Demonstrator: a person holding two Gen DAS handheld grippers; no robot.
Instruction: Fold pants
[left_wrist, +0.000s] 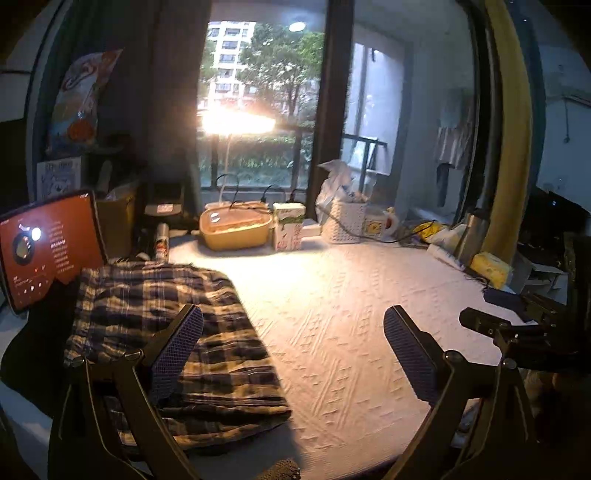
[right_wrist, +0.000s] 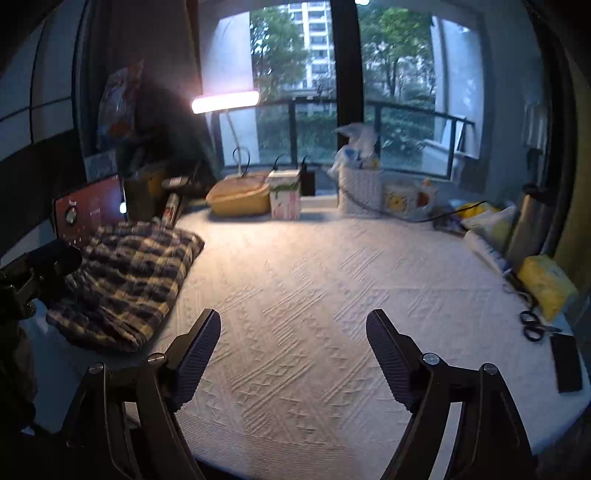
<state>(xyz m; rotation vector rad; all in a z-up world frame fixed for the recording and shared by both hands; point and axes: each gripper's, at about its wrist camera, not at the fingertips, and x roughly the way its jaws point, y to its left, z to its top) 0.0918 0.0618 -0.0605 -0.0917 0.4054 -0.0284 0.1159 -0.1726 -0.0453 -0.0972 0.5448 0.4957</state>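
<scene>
We hold the left gripper (left_wrist: 293, 332) and right gripper (right_wrist: 293, 341) tilted down over the white surface (right_wrist: 314, 277), jaws wide, nothing between them. The folded plaid pants (left_wrist: 166, 325) lie at nine o'clock, partly hidden behind the left finger. The tablet (left_wrist: 48, 247) text seems unreadable.

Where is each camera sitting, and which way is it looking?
Left wrist: sits on the left gripper, looking along its open fingers across the table to the window; the pants lie just ahead, and the right gripper shows at the right edge.
Right wrist: sits on the right gripper, fingers open over bare cloth, facing the same window; the left gripper shows at the left edge.
Shared: pants, lamp, yellow box, tablet.
</scene>
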